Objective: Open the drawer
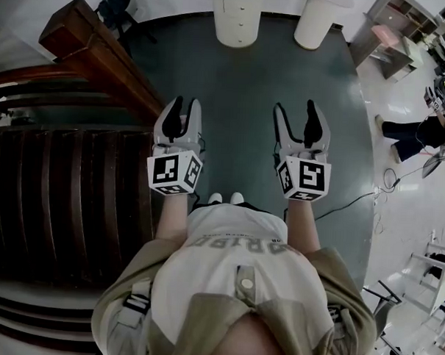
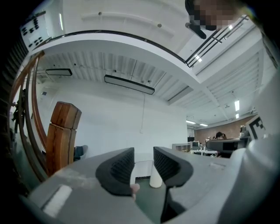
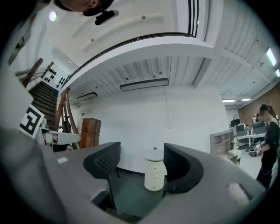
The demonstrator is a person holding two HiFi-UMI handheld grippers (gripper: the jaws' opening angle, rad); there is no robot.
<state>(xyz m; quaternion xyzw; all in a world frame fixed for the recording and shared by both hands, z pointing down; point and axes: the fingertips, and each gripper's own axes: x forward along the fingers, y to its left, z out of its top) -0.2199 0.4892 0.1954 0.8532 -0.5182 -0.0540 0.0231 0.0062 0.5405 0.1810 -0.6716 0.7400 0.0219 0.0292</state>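
A white round drawer unit [image 1: 236, 23] stands on the green floor at the far end, under a white tabletop. In the right gripper view the drawer unit [image 3: 154, 175] shows between the jaws, far off. My left gripper [image 1: 185, 105] is held out level in front of my body, its jaws a little apart with nothing between them. My right gripper [image 1: 295, 108] is beside it, jaws wider apart and empty. The left gripper [image 2: 143, 159] and the right gripper [image 3: 142, 159] both point toward the white unit and touch nothing.
A second white column [image 1: 315, 23] stands right of the drawer unit. A dark wooden staircase with a newel post [image 1: 74, 27] fills the left. A person [image 1: 423, 134] stands at the right near desks, and a cable [image 1: 354, 204] lies on the floor.
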